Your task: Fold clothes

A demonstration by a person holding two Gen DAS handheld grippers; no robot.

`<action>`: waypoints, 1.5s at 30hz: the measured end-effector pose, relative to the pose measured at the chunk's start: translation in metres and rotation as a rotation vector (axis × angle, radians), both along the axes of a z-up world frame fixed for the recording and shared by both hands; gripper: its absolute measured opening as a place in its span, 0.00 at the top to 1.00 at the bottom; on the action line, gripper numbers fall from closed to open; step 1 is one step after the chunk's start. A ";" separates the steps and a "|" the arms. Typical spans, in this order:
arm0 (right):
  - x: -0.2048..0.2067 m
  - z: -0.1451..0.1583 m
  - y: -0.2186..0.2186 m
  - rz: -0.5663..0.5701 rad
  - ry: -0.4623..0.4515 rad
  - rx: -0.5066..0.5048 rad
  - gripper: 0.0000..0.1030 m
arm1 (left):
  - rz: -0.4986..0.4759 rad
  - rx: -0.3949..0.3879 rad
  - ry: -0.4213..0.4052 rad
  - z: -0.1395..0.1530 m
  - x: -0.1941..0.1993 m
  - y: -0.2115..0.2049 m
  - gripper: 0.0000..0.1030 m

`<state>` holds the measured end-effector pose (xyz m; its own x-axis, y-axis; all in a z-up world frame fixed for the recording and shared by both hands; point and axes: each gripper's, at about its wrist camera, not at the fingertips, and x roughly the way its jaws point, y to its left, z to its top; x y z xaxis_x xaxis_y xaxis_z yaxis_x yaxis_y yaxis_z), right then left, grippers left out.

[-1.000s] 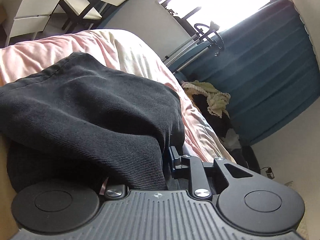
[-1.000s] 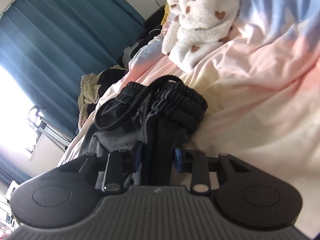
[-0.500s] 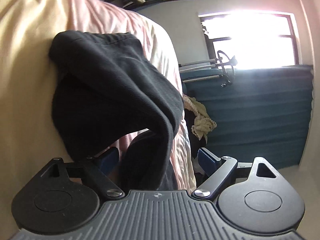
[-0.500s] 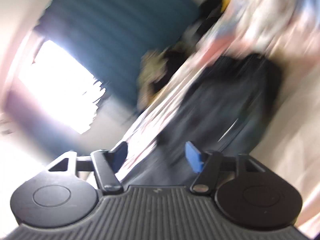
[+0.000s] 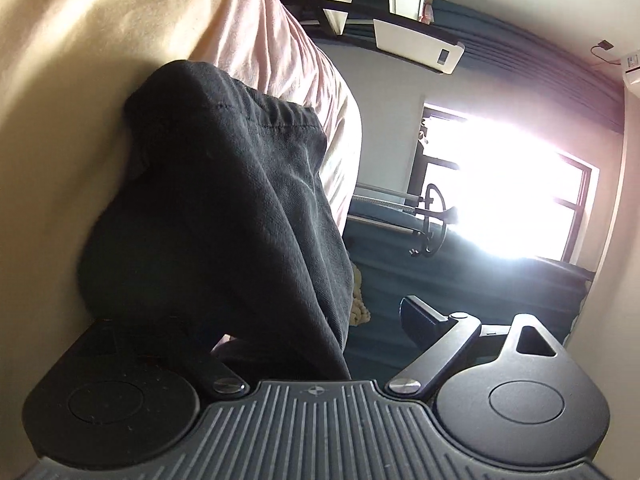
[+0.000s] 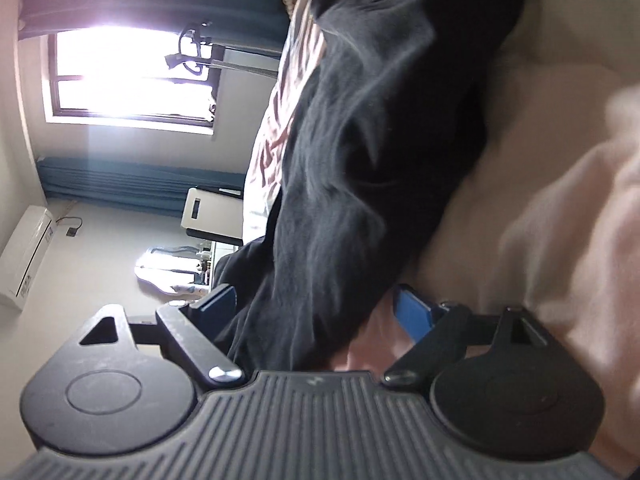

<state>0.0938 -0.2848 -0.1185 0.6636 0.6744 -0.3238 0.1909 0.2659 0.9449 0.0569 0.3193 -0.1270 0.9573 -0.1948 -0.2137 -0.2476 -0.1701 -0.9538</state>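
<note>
A black garment (image 5: 224,216) lies in loose folds on the pink and cream bedding (image 5: 72,64). My left gripper (image 5: 280,332) sits at its near end with jaws opening. The cloth hangs between the fingers: the right finger (image 5: 424,320) stands clear of it and the left one is hidden behind the fabric. In the right wrist view the same black garment (image 6: 360,140) runs up from my right gripper (image 6: 314,308), whose jaws are also opening. Both blue pads (image 6: 412,312) stand apart from the cloth that lies between them.
A bright window (image 5: 500,200) with blue curtains (image 6: 132,184) and a metal clothes rail (image 5: 384,200) lie beyond the bed. White furniture (image 5: 416,48) stands behind the bedding. A cream knitted item (image 5: 358,300) lies at the bed's edge. An air conditioner (image 6: 24,256) hangs on the wall.
Both grippers were shut on the black garment a second ago and have opened, letting it go. Both views have rolled strongly, and the garment now lies slack on the bedding.
</note>
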 end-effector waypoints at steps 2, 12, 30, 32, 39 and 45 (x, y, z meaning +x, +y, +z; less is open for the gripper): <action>0.006 -0.006 -0.003 -0.026 0.022 0.022 0.16 | -0.014 0.023 0.010 -0.002 0.012 0.005 0.11; 0.023 -0.003 -0.006 -0.089 -0.061 -0.025 0.32 | -0.028 0.506 0.145 0.053 0.023 0.018 0.84; 0.041 -0.022 0.012 -0.030 -0.011 -0.259 0.89 | -0.291 1.003 0.168 0.070 -0.006 0.001 0.91; 0.040 -0.021 0.013 -0.027 -0.011 -0.270 0.89 | -0.285 0.960 0.146 0.062 -0.014 0.006 0.90; 0.038 -0.012 0.017 -0.015 -0.030 -0.316 0.85 | -0.305 0.957 0.124 0.066 -0.049 0.017 0.73; 0.017 0.026 0.037 0.039 -0.134 -0.537 0.81 | -0.325 1.061 0.124 0.085 -0.086 0.026 0.50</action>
